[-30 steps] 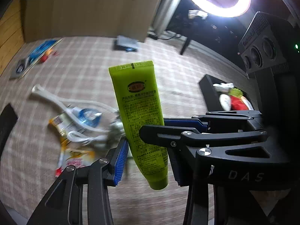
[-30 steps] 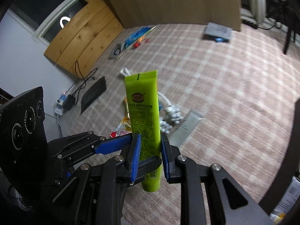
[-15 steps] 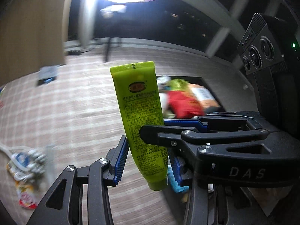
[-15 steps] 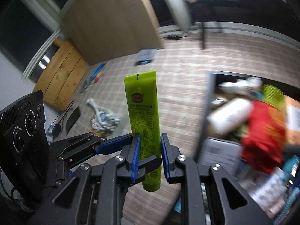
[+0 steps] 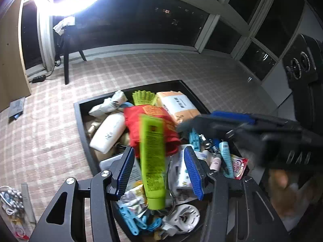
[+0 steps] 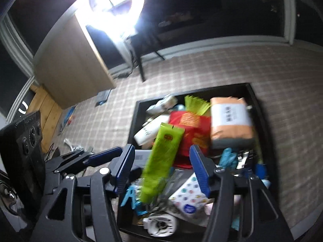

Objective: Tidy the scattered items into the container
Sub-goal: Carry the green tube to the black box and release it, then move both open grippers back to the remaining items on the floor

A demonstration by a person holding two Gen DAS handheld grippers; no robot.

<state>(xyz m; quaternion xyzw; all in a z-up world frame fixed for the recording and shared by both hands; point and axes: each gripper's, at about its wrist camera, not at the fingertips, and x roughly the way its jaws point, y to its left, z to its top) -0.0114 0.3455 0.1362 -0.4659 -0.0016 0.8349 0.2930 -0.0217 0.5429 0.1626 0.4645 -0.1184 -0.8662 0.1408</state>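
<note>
A lime-green tube (image 5: 152, 161) hangs blurred over the crowded black container (image 5: 80, 113), cap end down. My left gripper (image 5: 159, 151) has its blue pads on either side of the tube with gaps showing, and its jaws are opening. In the right wrist view the same tube (image 6: 163, 157) leans to the right between the spread pads of my right gripper (image 6: 161, 149), which is also opening and does not touch it. The container (image 6: 134, 119) holds a white bottle (image 5: 108, 134), a red packet (image 5: 153, 119), an orange wipes pack (image 6: 230, 121) and several small items.
A white cable and snack packets (image 5: 11, 201) lie on the checked carpet at the lower left. A grey pouch (image 5: 17, 107) sits near a wooden cabinet (image 6: 74, 70). A ring light on a dark stand (image 5: 66, 68) stands behind the container, before dark windows.
Both grippers carried the green tube from above the scattered pile to above the container. Both pairs of jaws have spread, and the tube has come loose and tilted.
</note>
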